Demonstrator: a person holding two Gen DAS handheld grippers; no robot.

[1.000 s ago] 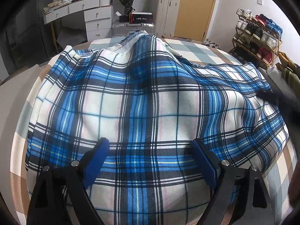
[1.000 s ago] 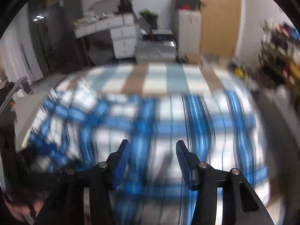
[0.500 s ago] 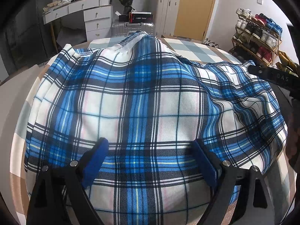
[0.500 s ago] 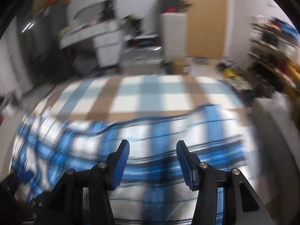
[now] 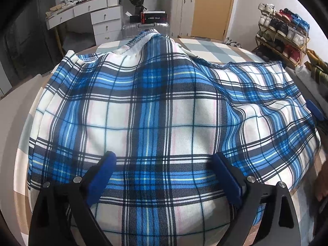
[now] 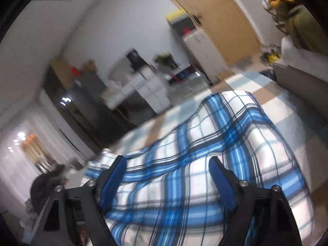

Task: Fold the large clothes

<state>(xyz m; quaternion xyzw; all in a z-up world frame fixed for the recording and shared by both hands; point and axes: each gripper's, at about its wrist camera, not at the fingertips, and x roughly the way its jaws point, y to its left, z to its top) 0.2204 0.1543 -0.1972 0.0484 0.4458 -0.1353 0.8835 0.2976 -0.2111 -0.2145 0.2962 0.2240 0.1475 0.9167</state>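
Both tools stood with jaws apart and nothing pinched. Left gripper (image 5: 164,171) hovered over the plaid garment (image 5: 155,110), its jaws spread wide above flat cloth. Right gripper (image 6: 168,174) had just been opening its jaws; cloth lay beneath them, not pressed by the pads. In the left wrist view, a blue fingertip (image 5: 315,110) of the right gripper showed at 3 o'clock, at the garment's edge. The garment lay across the checked bedspread (image 5: 207,47), its hemmed edge bunched toward 12 o'clock, a ridge running toward 2 o'clock. By judgement, one fold appeared laid; smoothing and further folds remained.
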